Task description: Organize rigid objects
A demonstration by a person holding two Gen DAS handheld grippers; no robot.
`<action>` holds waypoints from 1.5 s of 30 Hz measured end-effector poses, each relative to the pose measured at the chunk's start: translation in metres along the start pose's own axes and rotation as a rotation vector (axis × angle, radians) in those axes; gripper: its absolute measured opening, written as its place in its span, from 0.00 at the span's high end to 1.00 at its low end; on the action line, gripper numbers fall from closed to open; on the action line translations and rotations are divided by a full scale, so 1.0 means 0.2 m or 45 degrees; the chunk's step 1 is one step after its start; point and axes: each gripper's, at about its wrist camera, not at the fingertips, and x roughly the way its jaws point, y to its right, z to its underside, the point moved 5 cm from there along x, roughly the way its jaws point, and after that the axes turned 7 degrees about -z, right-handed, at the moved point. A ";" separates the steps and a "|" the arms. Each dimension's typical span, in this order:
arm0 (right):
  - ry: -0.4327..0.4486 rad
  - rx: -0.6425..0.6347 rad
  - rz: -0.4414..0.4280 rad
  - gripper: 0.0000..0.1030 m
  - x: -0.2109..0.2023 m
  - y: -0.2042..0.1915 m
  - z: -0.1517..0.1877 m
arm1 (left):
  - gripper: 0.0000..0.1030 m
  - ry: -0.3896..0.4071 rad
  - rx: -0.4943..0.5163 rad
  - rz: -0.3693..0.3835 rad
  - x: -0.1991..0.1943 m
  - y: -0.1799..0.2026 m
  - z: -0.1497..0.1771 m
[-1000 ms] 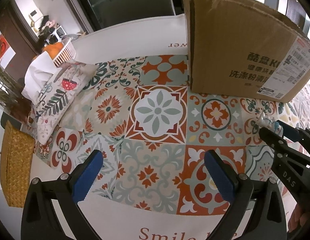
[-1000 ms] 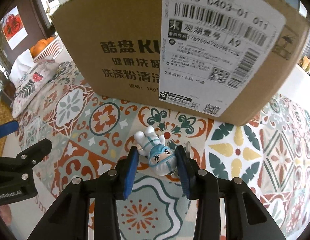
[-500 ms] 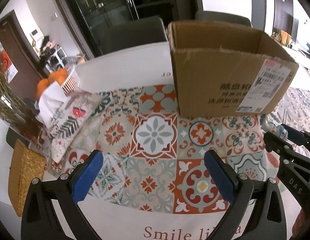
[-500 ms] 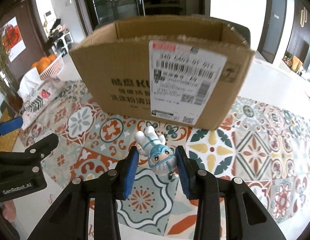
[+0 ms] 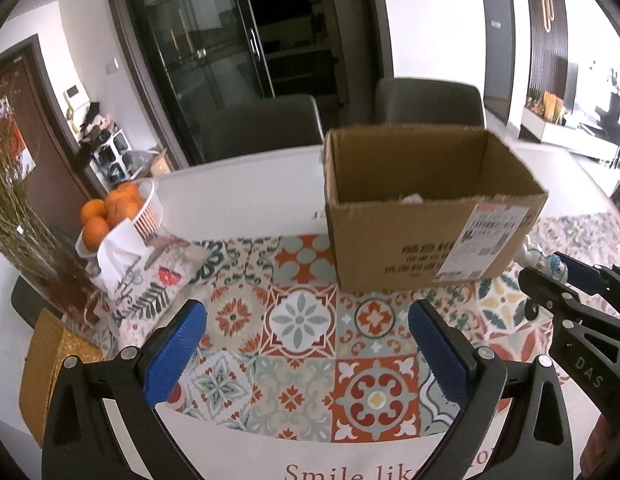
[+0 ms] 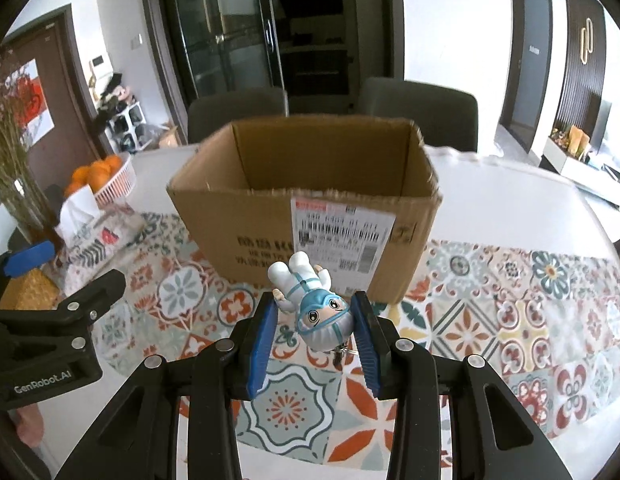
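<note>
My right gripper (image 6: pixel 315 328) is shut on a small white and teal toy figure (image 6: pixel 310 304), held by its head, feet pointing away, above the patterned cloth. The figure also shows in the left wrist view (image 5: pixel 539 256), at the right gripper's tips. An open cardboard box (image 6: pixel 306 200) stands just beyond it; in the left wrist view the box (image 5: pixel 421 216) has something pale inside. My left gripper (image 5: pixel 306 344) is open and empty above the cloth, left of the right gripper.
A tiled-pattern tablecloth (image 5: pixel 298 340) covers the white table. At the left stand a white basket of oranges (image 5: pixel 122 212), a tissue pack (image 5: pixel 122 256), a vase of dried stems (image 5: pixel 26 240) and a woven mat (image 5: pixel 50 368). Two grey chairs (image 6: pixel 238 116) stand behind the table.
Both grippers have risen and drawn back from the box, so its open top now shows. The right gripper still holds the figure. The left gripper stays open.
</note>
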 end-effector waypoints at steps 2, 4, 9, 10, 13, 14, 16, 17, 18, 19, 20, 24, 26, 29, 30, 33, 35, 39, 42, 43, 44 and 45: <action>0.020 -0.003 0.001 0.63 -0.03 -0.01 -0.03 | 0.00 0.021 -0.003 0.005 -0.03 -0.01 -0.02; 0.045 -0.007 0.002 0.63 -0.06 -0.01 -0.06 | 0.00 0.052 -0.005 0.010 -0.05 -0.01 -0.06; 0.096 -0.020 0.003 0.63 -0.11 -0.03 -0.14 | 0.00 0.119 -0.014 0.031 -0.12 -0.03 -0.14; 0.107 -0.022 0.003 0.63 -0.12 -0.03 -0.16 | 0.00 0.128 -0.018 0.036 -0.12 -0.03 -0.15; 0.143 -0.034 0.004 0.63 -0.15 -0.04 -0.22 | 0.00 0.159 -0.028 0.048 -0.14 -0.04 -0.21; 0.150 -0.036 0.007 0.63 -0.16 -0.05 -0.23 | 0.00 0.166 -0.031 0.049 -0.14 -0.05 -0.23; 0.168 -0.042 0.006 0.63 -0.17 -0.05 -0.27 | 0.00 0.183 -0.037 0.056 -0.14 -0.05 -0.26; 0.177 -0.046 0.009 0.63 -0.17 -0.05 -0.29 | 0.00 0.189 -0.041 0.057 -0.14 -0.06 -0.28; 0.186 -0.049 0.010 0.63 -0.17 -0.05 -0.31 | 0.00 0.193 -0.045 0.057 -0.14 -0.06 -0.30; 0.194 -0.054 0.008 0.63 -0.17 -0.05 -0.34 | 0.00 0.199 -0.051 0.061 -0.14 -0.06 -0.31; 0.200 -0.059 0.011 0.63 -0.17 -0.06 -0.36 | 0.00 0.202 -0.057 0.066 -0.13 -0.06 -0.33; 0.221 -0.076 0.018 0.63 -0.15 -0.05 -0.45 | 0.00 0.209 -0.083 0.067 -0.11 -0.07 -0.40; 0.221 -0.078 0.015 0.63 -0.13 -0.05 -0.49 | 0.00 0.210 -0.091 0.069 -0.09 -0.07 -0.43; 0.213 -0.074 0.015 0.63 -0.08 -0.03 -0.54 | 0.00 0.224 -0.088 0.074 -0.07 -0.07 -0.48; 0.213 -0.075 0.013 0.63 -0.07 -0.02 -0.55 | 0.00 0.226 -0.083 0.070 -0.06 -0.06 -0.49; 0.191 -0.064 0.001 0.63 -0.01 0.00 -0.59 | 0.00 0.220 -0.068 0.055 -0.01 -0.05 -0.53; 0.173 -0.058 -0.002 0.63 0.03 0.02 -0.61 | 0.00 0.208 -0.056 0.044 0.02 -0.03 -0.55; 0.126 -0.037 -0.004 0.63 0.14 0.08 -0.65 | 0.00 0.194 -0.025 0.007 0.08 0.01 -0.58; 0.090 -0.034 0.006 0.63 0.21 0.12 -0.66 | 0.00 0.167 -0.017 -0.012 0.13 0.02 -0.59; 0.075 -0.029 0.011 0.63 0.24 0.13 -0.66 | 0.00 0.151 -0.020 -0.009 0.15 0.03 -0.58; 0.059 -0.023 0.011 0.63 0.26 0.14 -0.67 | 0.00 0.137 -0.023 -0.002 0.16 0.03 -0.58; 0.051 -0.027 0.011 0.63 0.28 0.14 -0.67 | 0.00 0.127 -0.025 -0.001 0.17 0.03 -0.57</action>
